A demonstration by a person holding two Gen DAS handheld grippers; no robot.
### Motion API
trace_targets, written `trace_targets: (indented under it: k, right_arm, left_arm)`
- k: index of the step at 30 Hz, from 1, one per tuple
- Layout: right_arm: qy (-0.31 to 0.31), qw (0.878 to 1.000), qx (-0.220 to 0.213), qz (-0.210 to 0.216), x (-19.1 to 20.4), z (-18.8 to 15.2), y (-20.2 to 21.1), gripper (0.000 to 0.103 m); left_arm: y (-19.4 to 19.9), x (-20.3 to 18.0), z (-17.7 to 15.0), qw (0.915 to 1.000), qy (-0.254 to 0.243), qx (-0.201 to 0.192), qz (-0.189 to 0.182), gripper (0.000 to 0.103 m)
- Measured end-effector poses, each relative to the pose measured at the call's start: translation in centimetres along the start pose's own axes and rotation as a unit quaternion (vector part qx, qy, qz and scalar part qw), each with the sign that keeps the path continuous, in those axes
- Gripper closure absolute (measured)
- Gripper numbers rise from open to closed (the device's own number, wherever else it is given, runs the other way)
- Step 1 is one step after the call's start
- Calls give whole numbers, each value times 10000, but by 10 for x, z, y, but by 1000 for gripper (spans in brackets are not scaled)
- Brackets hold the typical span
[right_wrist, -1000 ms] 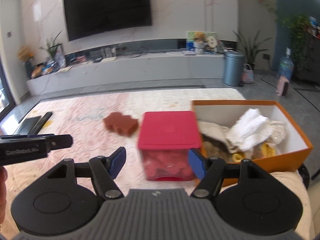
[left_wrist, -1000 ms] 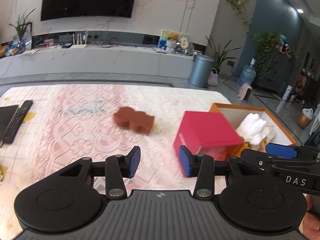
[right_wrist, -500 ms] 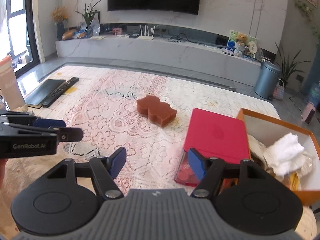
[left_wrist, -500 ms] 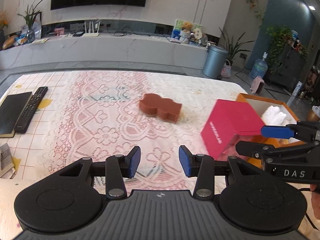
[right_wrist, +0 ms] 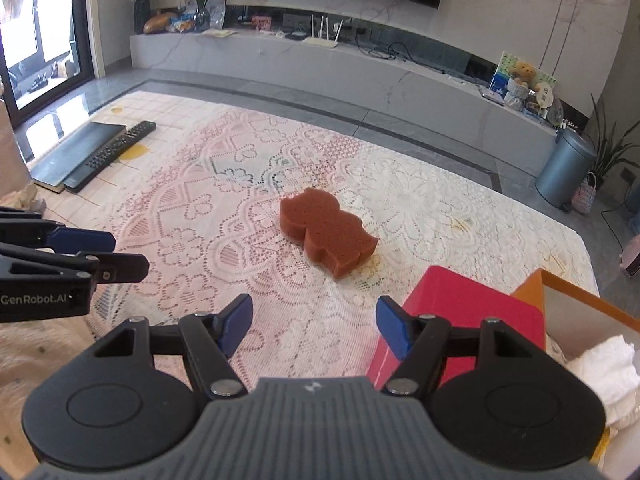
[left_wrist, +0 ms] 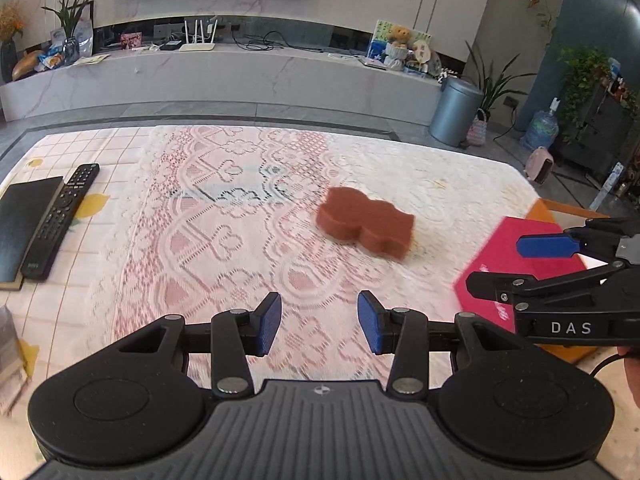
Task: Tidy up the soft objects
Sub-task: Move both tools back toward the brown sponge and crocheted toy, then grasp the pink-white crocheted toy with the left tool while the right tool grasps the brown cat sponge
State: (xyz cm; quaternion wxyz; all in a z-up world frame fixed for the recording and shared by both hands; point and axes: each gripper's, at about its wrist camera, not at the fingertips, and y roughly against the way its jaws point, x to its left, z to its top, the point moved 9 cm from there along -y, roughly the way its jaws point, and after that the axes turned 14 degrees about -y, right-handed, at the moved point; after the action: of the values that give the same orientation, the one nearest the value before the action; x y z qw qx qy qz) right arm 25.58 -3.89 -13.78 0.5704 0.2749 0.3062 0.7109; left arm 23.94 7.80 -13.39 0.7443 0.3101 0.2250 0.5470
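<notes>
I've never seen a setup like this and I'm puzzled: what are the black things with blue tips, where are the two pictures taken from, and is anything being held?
They are hand-held tongs, one in each of a person's hands, each carrying a camera that looks forward along its two fingers. One picture looks out from the left tongs, the other from the right tongs; each also shows the other from the side. Both are open and hold nothing. On the lace tablecloth lie a brown sponge, a red-lidded box, an orange box holding white cloth, and a remote control beside a black book.
</notes>
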Motion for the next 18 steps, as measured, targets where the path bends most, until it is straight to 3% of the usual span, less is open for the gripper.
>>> trace_targets:
  k: [3,8,11,18]
  right_arm:
    - [73,9998,181,-57,-4,13,-26,35]
    - [268,9989,361,-162,-6,36,-62,33]
    - [242,9986,432,-177,-7,46,-78,25]
    - [101,9982,579,-118,-4,52,-106,25]
  left_arm:
    - [-15,13,5,9998,-27,176,90,53]
    - [-15,66,4,9943,-10,538,917,53]
    - [-6,110,-10,9852,204,912,1435,49]
    - [29,198,-58,9599,676,1488,2278,39]
